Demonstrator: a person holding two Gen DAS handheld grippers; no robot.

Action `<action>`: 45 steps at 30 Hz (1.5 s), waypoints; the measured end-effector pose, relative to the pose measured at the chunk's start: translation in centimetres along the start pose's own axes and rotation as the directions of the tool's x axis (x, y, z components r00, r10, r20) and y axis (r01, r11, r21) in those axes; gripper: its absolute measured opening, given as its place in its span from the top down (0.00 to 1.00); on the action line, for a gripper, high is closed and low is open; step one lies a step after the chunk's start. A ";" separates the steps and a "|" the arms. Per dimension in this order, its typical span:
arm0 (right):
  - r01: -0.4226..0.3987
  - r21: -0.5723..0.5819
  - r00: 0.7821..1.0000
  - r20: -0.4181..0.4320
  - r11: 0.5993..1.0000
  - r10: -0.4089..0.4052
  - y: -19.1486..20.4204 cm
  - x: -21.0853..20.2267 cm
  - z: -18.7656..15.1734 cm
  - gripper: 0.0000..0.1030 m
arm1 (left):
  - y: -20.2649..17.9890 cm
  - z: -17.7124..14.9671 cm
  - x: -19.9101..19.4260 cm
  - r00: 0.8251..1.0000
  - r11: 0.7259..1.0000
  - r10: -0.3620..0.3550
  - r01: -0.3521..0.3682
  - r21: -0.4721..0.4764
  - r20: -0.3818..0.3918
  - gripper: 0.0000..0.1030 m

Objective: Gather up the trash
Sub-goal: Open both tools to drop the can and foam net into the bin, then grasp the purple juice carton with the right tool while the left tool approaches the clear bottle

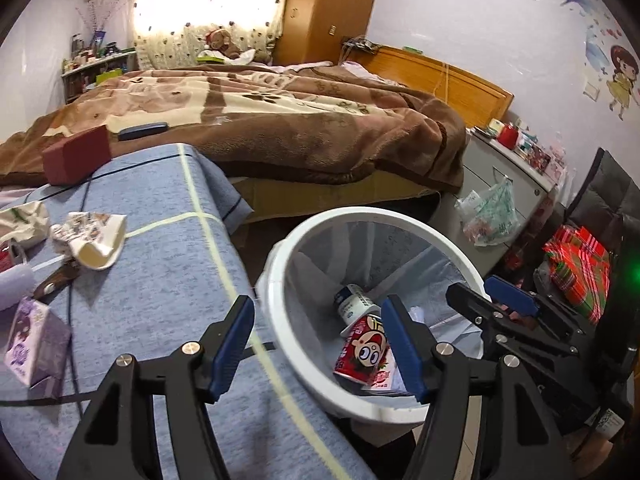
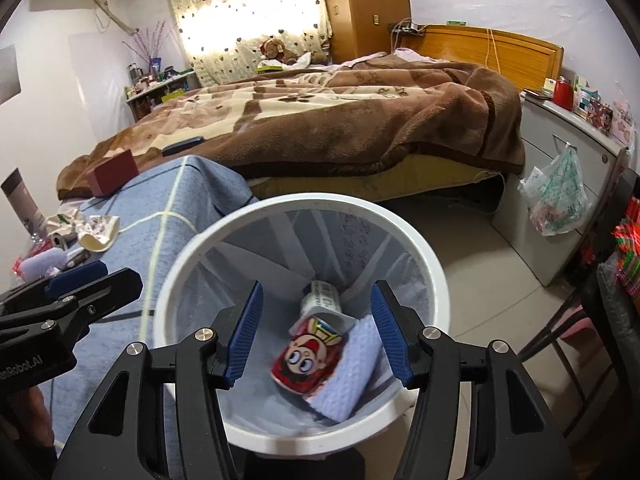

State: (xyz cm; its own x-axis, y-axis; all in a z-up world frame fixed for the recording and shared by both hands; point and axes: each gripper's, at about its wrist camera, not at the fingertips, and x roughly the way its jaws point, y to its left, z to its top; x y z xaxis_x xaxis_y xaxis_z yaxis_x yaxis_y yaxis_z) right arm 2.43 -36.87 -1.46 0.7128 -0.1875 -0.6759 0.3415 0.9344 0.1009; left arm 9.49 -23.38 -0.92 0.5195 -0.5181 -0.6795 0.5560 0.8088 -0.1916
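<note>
A: Left wrist view, entry?
B: Left tongs (image 1: 318,346) spread, empty; red cartoon can (image 1: 362,354) in white bin (image 1: 280,320), lower centre, between tips. Purple carton (image 1: 34,346) on bench (image 1: 160,280), lower left.

A: Right wrist view?
B: Right tongs (image 2: 318,334) spread, empty, above bin (image 2: 432,276); can (image 2: 310,360) between tips, centre. "Robot.AI" lower left.

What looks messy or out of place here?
On the blue-covered table, a crumpled paper cup lies squashed on its side, and a purple carton sits near the edge. These look like leftover trash. The can and bottle already lie in the white bin.
</note>
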 end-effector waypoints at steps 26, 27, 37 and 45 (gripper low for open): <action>-0.150 -0.098 0.988 0.034 0.984 0.154 8.8 -1.3 -0.1 0.44 | 9.0 -2.8 -8.1 0.970 0.969 0.225 -0.212 -0.125 0.094 0.34; -0.158 -0.104 0.986 0.032 0.982 0.162 9.3 -1.2 -0.1 0.44 | 9.4 -3.0 -8.4 0.968 0.967 0.232 -0.218 -0.131 0.095 0.34; -0.253 -0.180 0.967 -0.021 0.951 0.254 15.1 -0.5 -0.7 0.44 | 15.9 -5.2 -11.9 0.936 0.920 0.338 -0.307 -0.243 0.099 0.32; -0.365 -0.179 0.930 -0.103 0.914 0.352 19.0 0.4 -1.2 0.44 | 21.7 -6.2 -14.7 0.899 0.868 0.429 -0.386 -0.313 0.082 0.31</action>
State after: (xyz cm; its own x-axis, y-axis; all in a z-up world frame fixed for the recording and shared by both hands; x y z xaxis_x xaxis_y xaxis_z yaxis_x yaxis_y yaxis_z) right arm 8.43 -18.78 -0.68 0.7200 0.1856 -0.6687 -0.0581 0.9763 0.2085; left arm 9.87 3.53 0.55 0.7590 -0.1414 -0.6355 0.0793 0.9889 -0.1253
